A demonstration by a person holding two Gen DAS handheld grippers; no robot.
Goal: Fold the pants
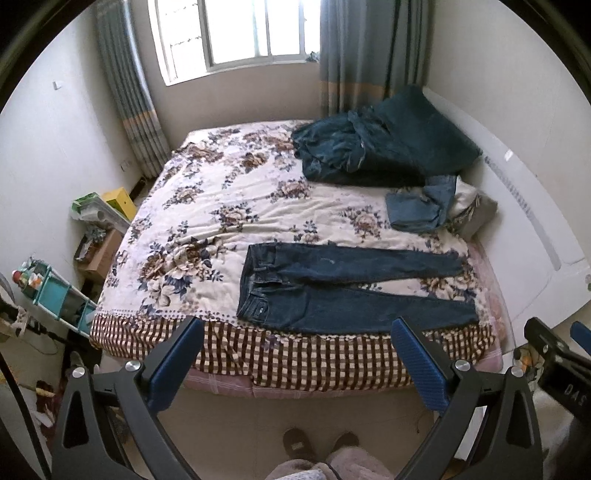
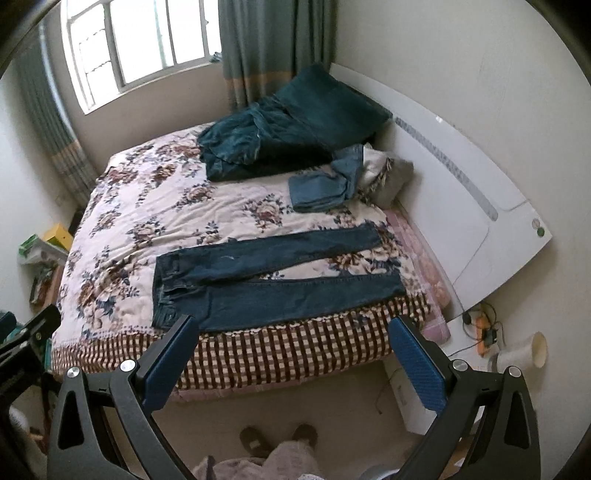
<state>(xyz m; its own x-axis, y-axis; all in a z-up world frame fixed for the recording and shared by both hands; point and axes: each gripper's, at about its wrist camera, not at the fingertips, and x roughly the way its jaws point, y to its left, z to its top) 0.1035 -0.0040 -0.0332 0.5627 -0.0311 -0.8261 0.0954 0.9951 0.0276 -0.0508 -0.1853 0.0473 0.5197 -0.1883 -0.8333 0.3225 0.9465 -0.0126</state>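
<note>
Left gripper (image 1: 295,332): jaws stood wide apart, holding nothing, raised short of the bed's near edge.
Right gripper (image 2: 295,330): jaws likewise spread, nothing between them, alongside the left one.
Pants (image 1: 343,288): dark jeans lay flat just ahead of both grippers, waistband to the left, legs running right and slightly splayed.
Surface: floral bedspread (image 1: 207,206) with a checked border (image 1: 295,358) hanging over the near edge.
Beyond the pants: folded lighter jeans (image 1: 421,208), then a heap of dark teal cloth (image 1: 380,147).
Room: window (image 1: 236,33) and curtains (image 1: 362,51) at the far wall; white headboard (image 1: 517,206) to the right; cluttered shelf (image 1: 55,295) to the left.
</note>
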